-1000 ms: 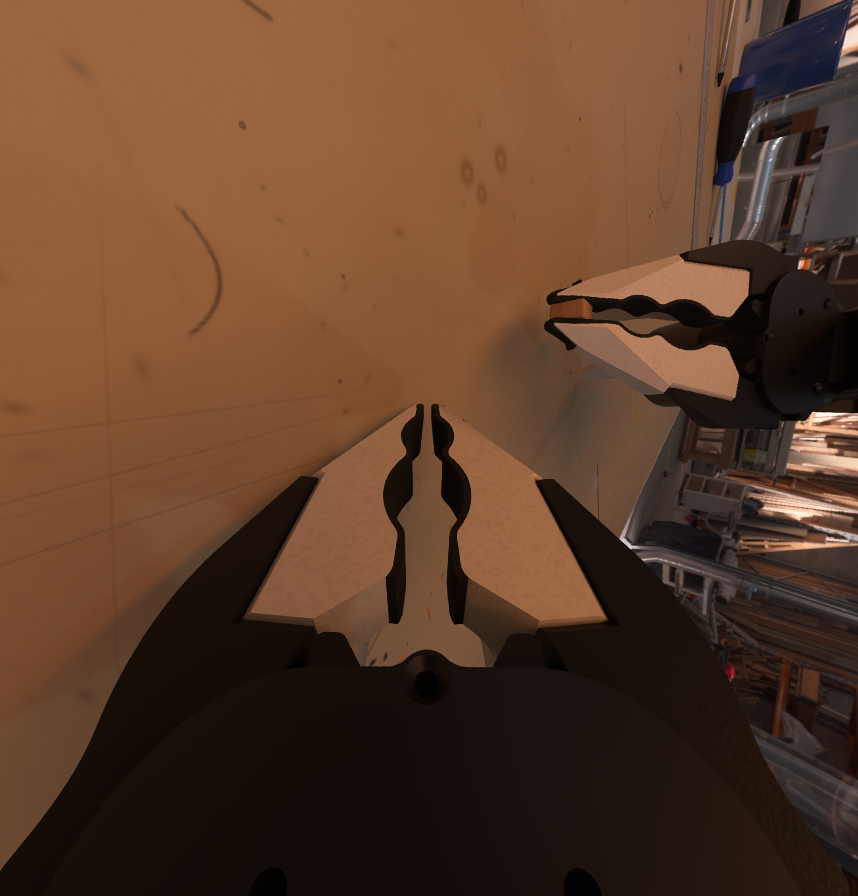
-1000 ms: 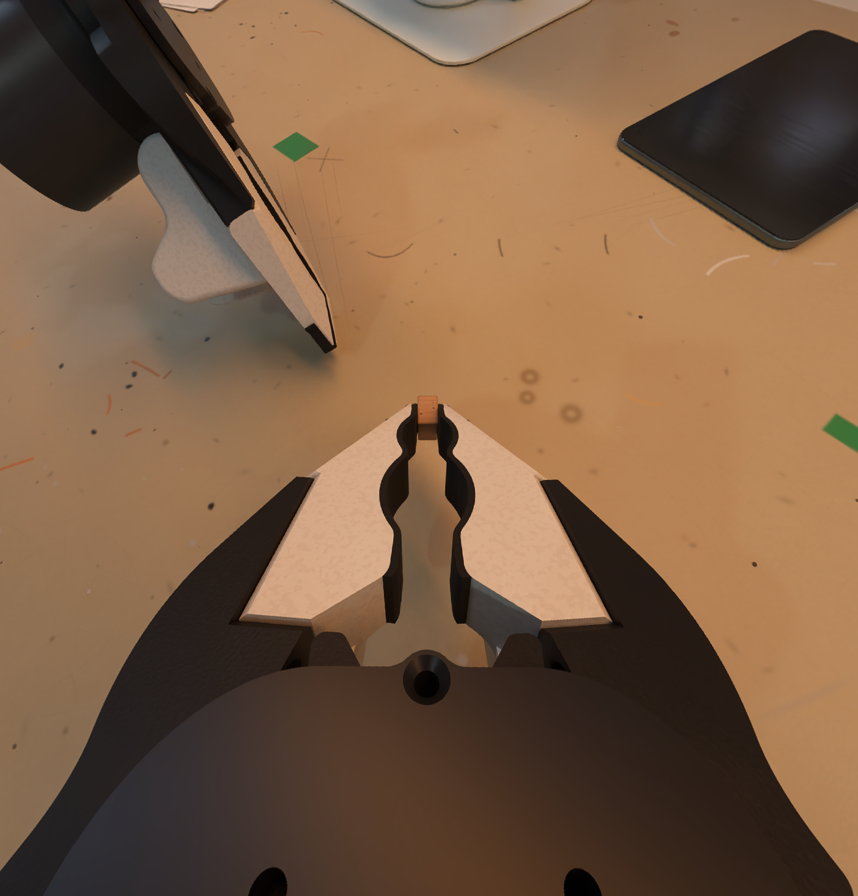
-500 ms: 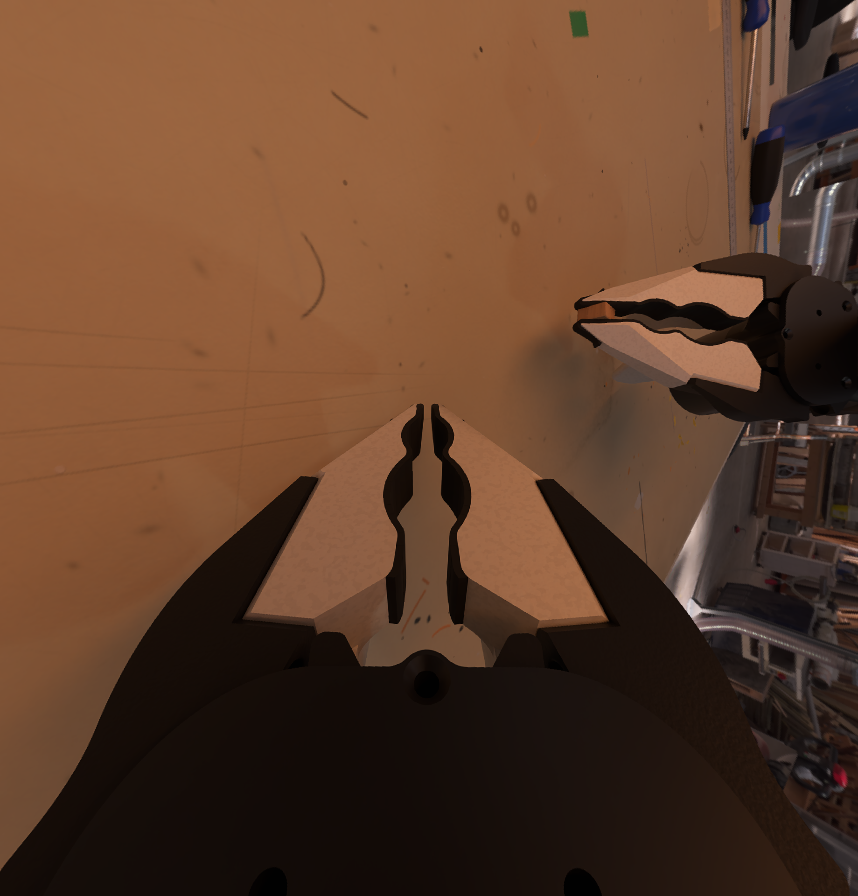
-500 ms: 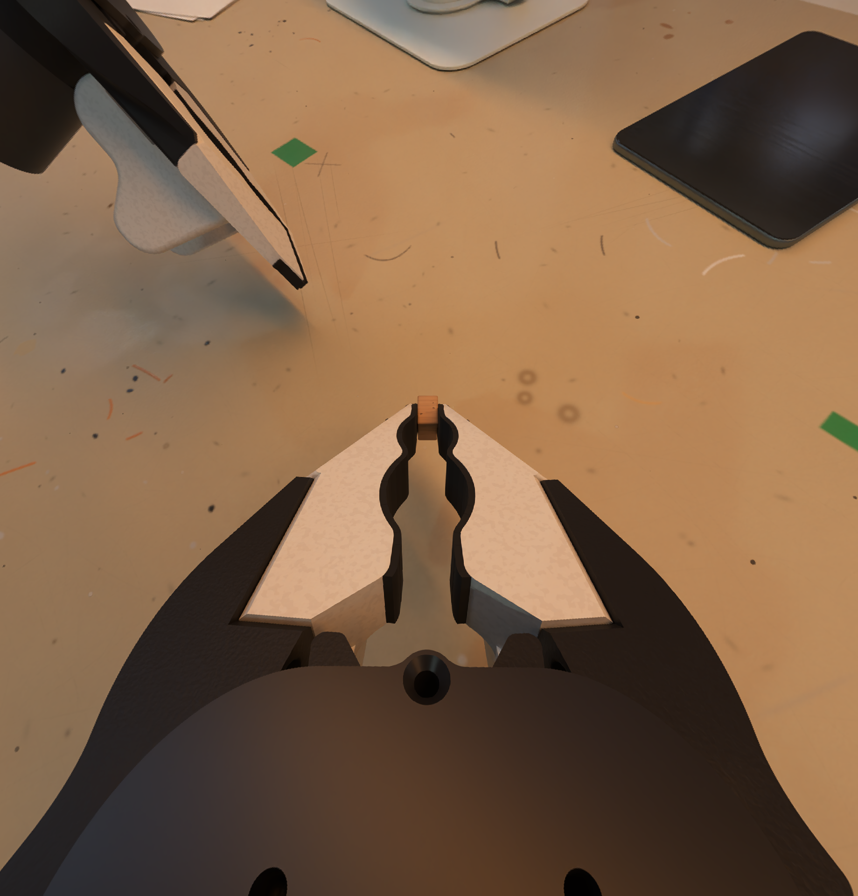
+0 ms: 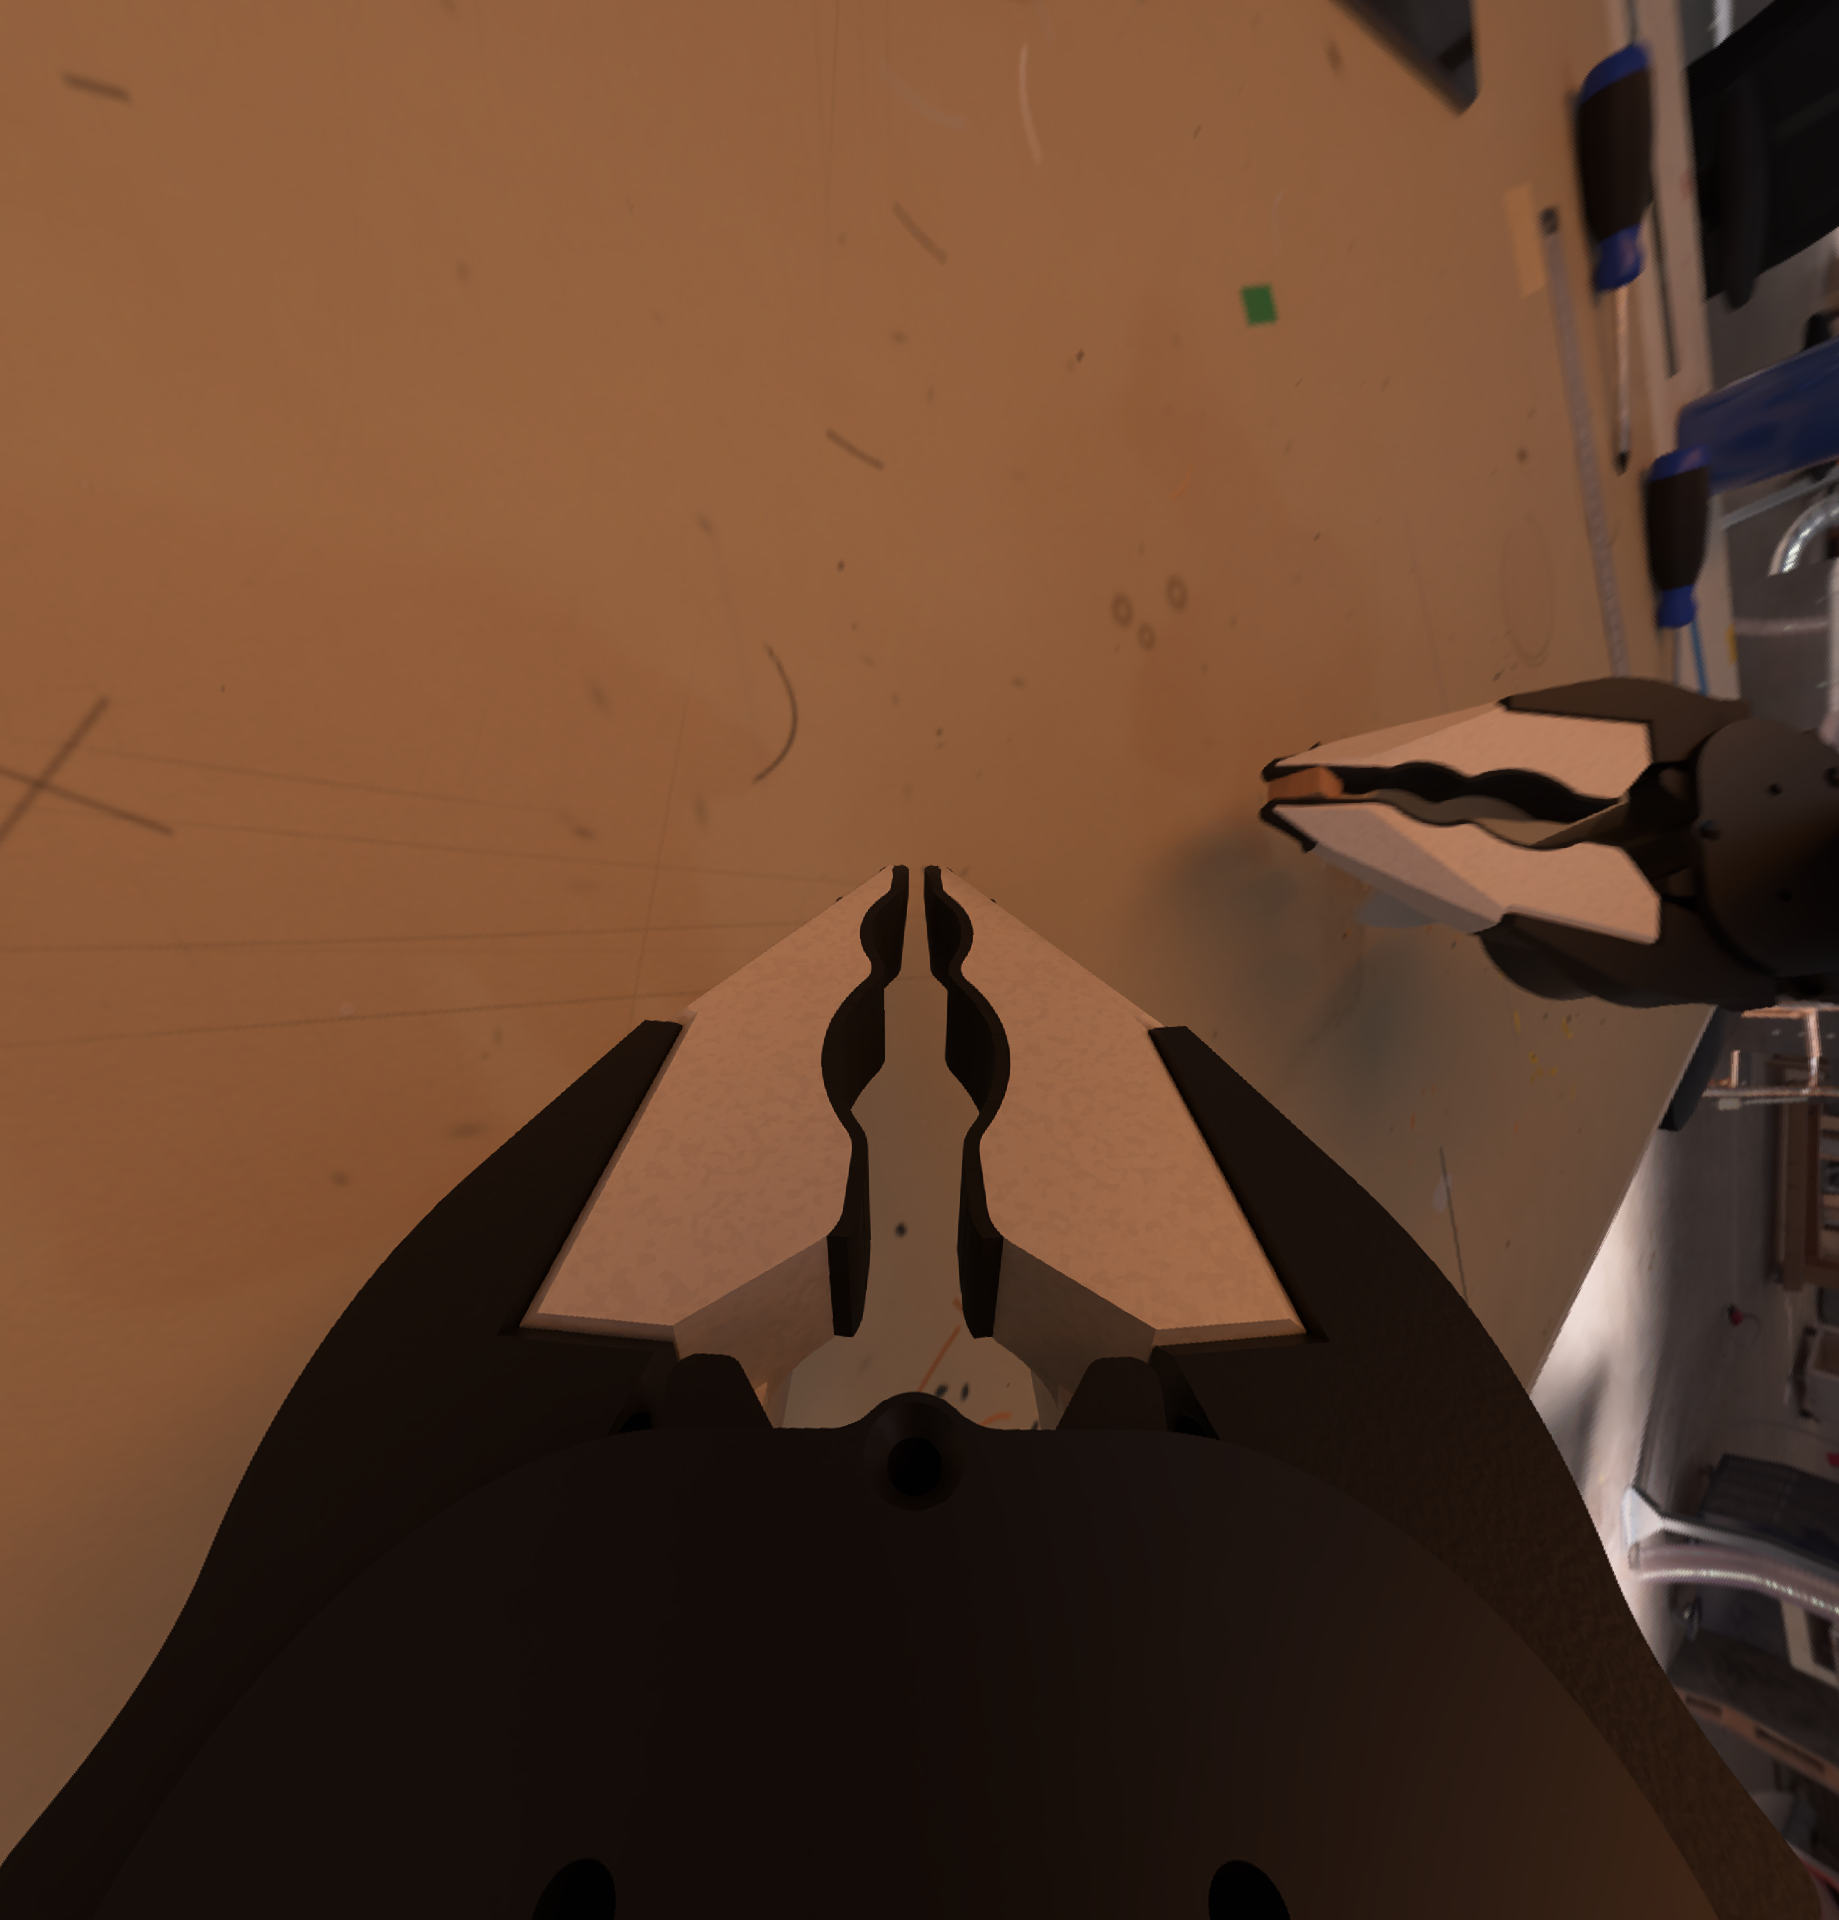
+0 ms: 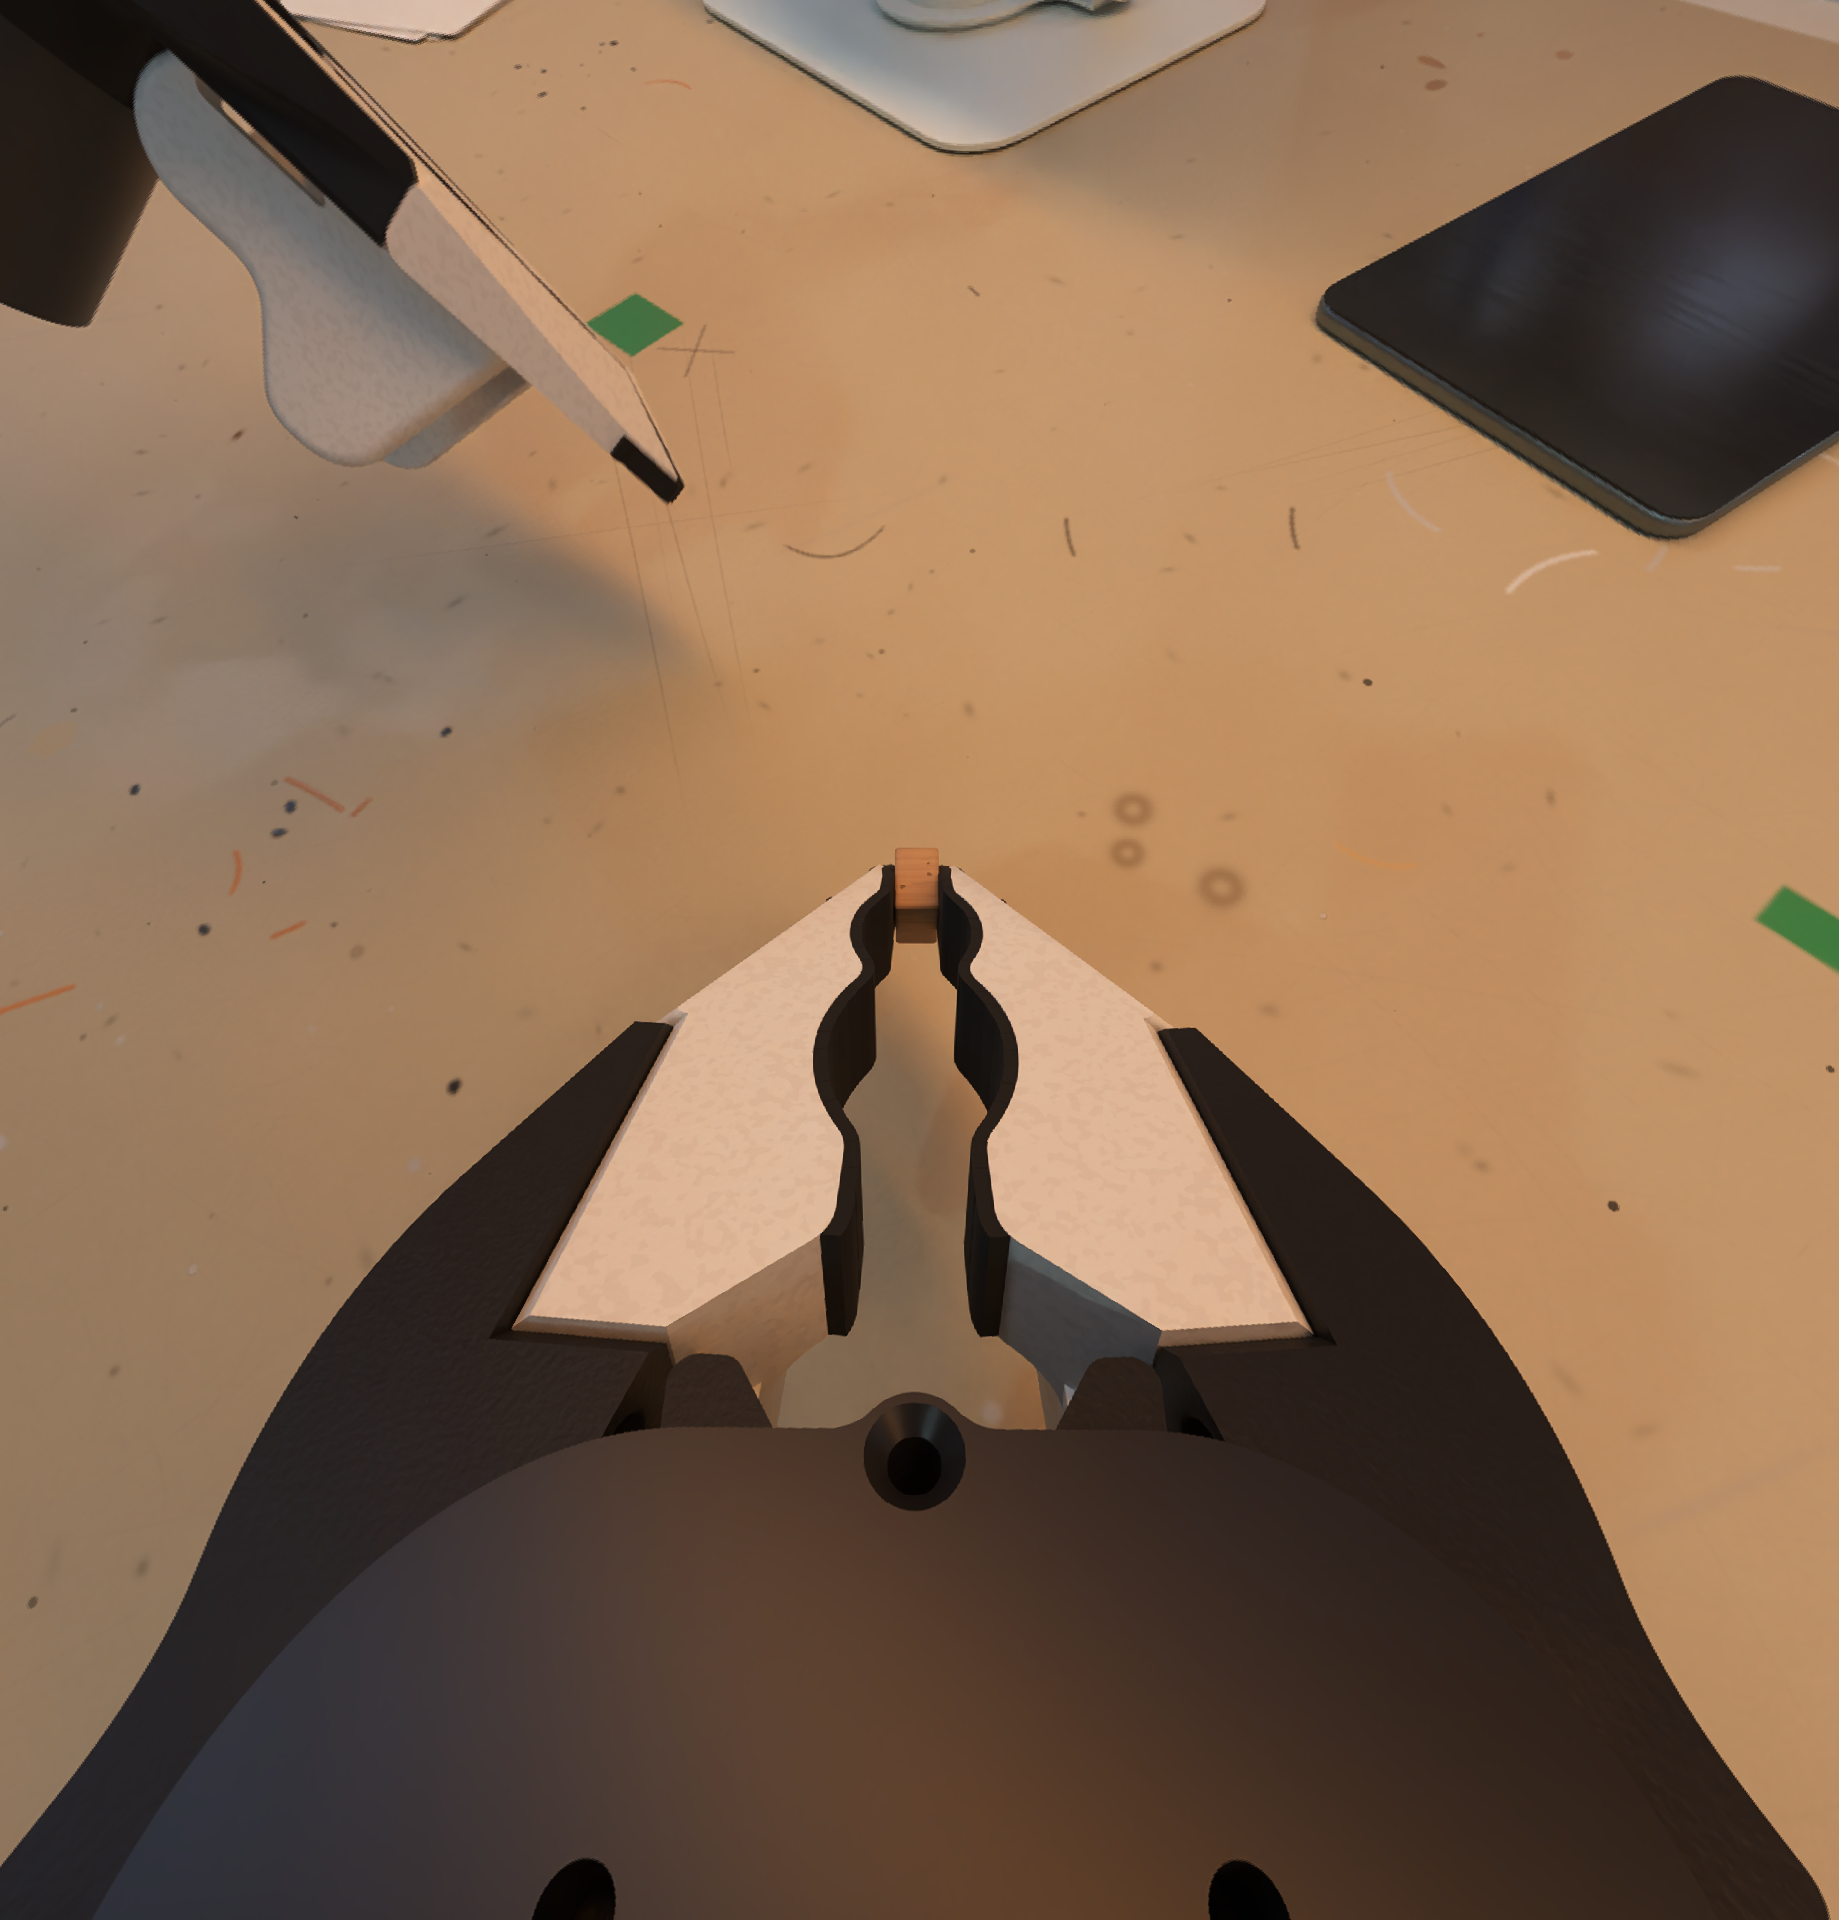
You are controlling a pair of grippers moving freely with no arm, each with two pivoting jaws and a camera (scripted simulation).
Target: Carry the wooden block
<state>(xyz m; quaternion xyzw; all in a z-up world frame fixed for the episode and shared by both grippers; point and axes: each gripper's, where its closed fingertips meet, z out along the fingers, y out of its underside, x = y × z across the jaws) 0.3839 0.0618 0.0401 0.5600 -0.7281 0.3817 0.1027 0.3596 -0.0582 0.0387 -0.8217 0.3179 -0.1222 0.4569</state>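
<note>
The wooden block point(image 6: 916, 883) is a small light-brown cube pinched at the very tips of my right gripper point(image 6: 916, 878), held above the tan table. In the left wrist view the right gripper point(image 5: 1284, 792) shows at the right with the wooden block point(image 5: 1304, 784) between its tips. My left gripper point(image 5: 916, 873) is shut with only a thin slit between its tips and holds nothing. It hangs over the table, and in the right wrist view the left gripper point(image 6: 655, 473) shows at the upper left, tips pointing down, well apart from the block.
A black tablet point(image 6: 1642, 301) lies at the upper right and a white stand base point(image 6: 988, 73) at the top. Green tape squares point(image 6: 634, 322) point(image 6: 1819, 933) mark the table. Blue-handled tools point(image 5: 1621, 166) lie along the table edge point(image 5: 1580, 1278), with a workshop beyond.
My left gripper has drawn back, so its view takes in more of the table, while staying shut. My right gripper has held the block nearly still.
</note>
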